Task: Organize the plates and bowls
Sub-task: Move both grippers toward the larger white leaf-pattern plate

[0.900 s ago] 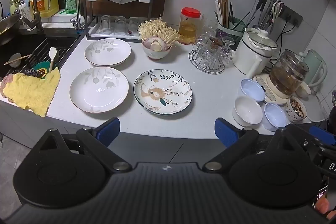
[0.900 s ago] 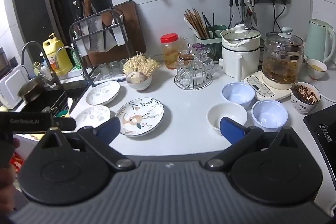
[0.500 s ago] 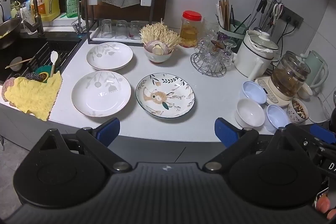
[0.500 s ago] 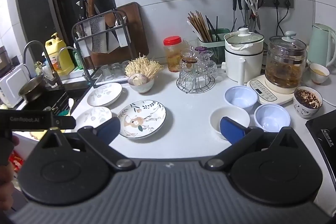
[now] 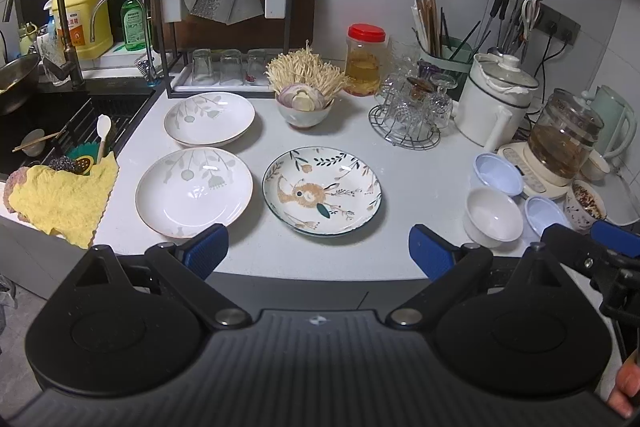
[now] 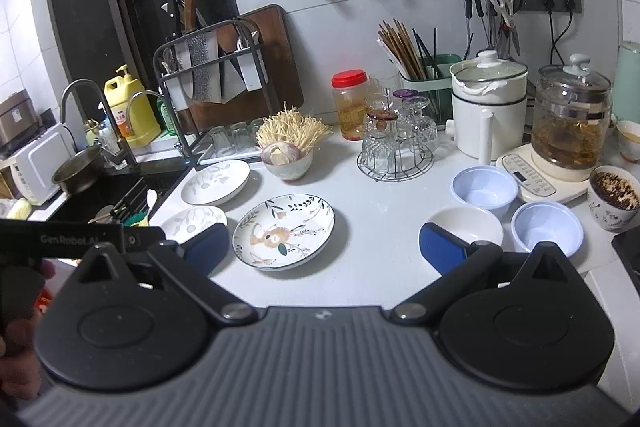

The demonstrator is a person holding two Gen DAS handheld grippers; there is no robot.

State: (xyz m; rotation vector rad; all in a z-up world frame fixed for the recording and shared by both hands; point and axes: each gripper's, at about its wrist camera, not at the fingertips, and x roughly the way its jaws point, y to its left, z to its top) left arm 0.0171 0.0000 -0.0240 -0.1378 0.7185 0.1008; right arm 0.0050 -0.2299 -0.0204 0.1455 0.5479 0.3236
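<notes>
Three plates lie on the white counter (image 5: 420, 171): a far white plate (image 5: 209, 117), a near white plate (image 5: 194, 193) and a plate with a rabbit pattern (image 5: 322, 197). To the right stand a white bowl (image 5: 493, 217) and two pale blue bowls (image 5: 498, 174) (image 5: 546, 214). My left gripper (image 5: 318, 253) is open and empty, held off the counter's front edge, before the patterned plate. My right gripper (image 6: 324, 247) is open and empty, between the patterned plate (image 6: 284, 231) and the white bowl (image 6: 464, 227).
A bowl of mushrooms and onion (image 5: 304, 105), a glass rack (image 5: 410, 119), a jar (image 5: 366, 61), a white cooker (image 5: 496, 105), a glass kettle (image 5: 564, 143) and a cup of grains (image 5: 586, 203) stand behind. The sink (image 5: 48, 131) and yellow cloth (image 5: 60, 201) are at left.
Both grippers have shifted slightly, the views rising and moving a little closer to the counter. Nothing on the counter has moved. Both stay open.
</notes>
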